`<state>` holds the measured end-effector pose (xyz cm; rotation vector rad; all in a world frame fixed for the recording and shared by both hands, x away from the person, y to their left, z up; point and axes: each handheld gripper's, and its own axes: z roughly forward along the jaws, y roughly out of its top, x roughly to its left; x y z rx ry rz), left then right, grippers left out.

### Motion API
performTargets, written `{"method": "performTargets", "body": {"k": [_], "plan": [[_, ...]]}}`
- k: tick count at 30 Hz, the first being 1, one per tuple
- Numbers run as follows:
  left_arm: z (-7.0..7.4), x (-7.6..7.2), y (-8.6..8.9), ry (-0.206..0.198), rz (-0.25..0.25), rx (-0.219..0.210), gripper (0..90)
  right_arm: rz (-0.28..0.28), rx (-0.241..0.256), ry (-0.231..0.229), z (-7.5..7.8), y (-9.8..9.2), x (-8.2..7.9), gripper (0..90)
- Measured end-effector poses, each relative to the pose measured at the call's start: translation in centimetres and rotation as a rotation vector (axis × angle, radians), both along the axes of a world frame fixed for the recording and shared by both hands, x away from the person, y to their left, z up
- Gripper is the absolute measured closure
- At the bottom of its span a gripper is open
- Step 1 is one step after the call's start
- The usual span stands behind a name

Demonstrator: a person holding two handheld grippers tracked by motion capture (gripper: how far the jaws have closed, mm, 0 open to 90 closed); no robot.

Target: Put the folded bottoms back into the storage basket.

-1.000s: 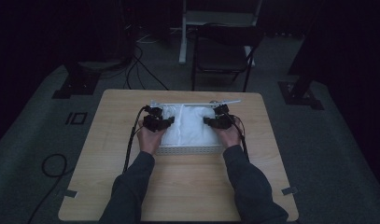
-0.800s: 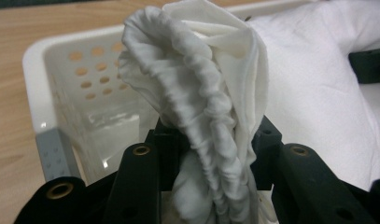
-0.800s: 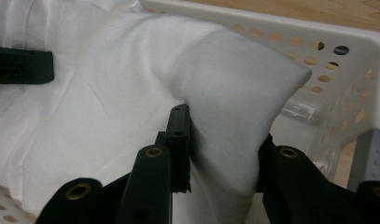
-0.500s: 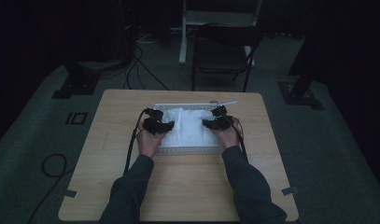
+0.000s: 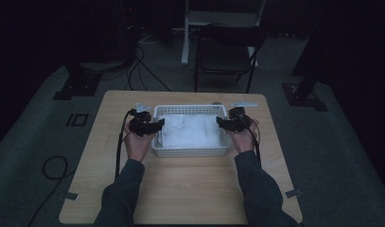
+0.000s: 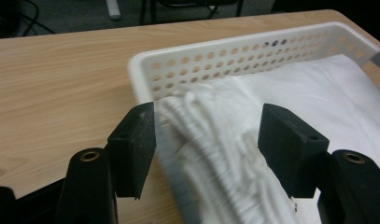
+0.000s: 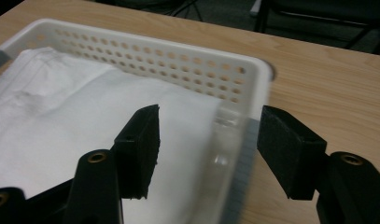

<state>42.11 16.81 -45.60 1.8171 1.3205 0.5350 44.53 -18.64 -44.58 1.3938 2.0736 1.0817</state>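
1. Basket (image 5: 190,151): white plastic, perforated walls, standing flat near the middle of the tabletop (image 5: 180,189). I read it as the thing being handled, since both of my grippers are set at its two short ends, one each side, as suits a level two-handed lift or shift.

2. Cloth (image 5: 190,131): white, folded, lying inside the basket and covering most of its floor. At the left end a ribbed, bunched edge rides up against the wall. It sits loose in the basket, so I judge it travels with the basket as long as that stays level.

3. Left gripper (image 6: 206,126): jaws wide apart, nothing clamped. In the left gripper view they straddle the left end wall and the bunched edge of the cloth; closing here would likely pinch wall and cloth together.

4. Right gripper (image 7: 208,130): jaws wide apart, holding nothing. In the right gripper view the inner jaw hangs over the cloth, the outer jaw over the tabletop, with the right end wall between them, lined up for a grip on the rim.

5. Tabletop: pale wood, bare around the basket, giving room to slide it either way.

6. Chair (image 5: 225,52): dark, on the floor beyond the far edge of the tabletop, well apart from the work.
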Motion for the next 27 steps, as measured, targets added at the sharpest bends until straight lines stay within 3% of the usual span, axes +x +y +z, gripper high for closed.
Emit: {"method": "performTargets", "body": {"k": [5, 11, 15, 27], "plan": [[-0.6, -1.0, 2.4, -0.012, 0.044, -0.020, 36.9, -0.039, 0.027, -0.009, -1.2, -3.1, -0.7, 42.9], [-2.1, -1.8, 4.0, -0.001, 0.084, 0.004, 36.8, -0.075, 0.035, 0.025, -3.0, -5.4, -0.9, 44.6], [-3.2, -1.9, 5.0, 0.017, 0.114, 0.003, 36.9, -0.093, 0.030, 0.045, -3.9, -6.3, -0.8, 44.9], [-7.0, -1.6, 6.1, 0.076, 0.172, 0.073, 36.6, -0.124, -0.007, 0.068, -6.5, -7.0, -0.3, 44.7]]}}
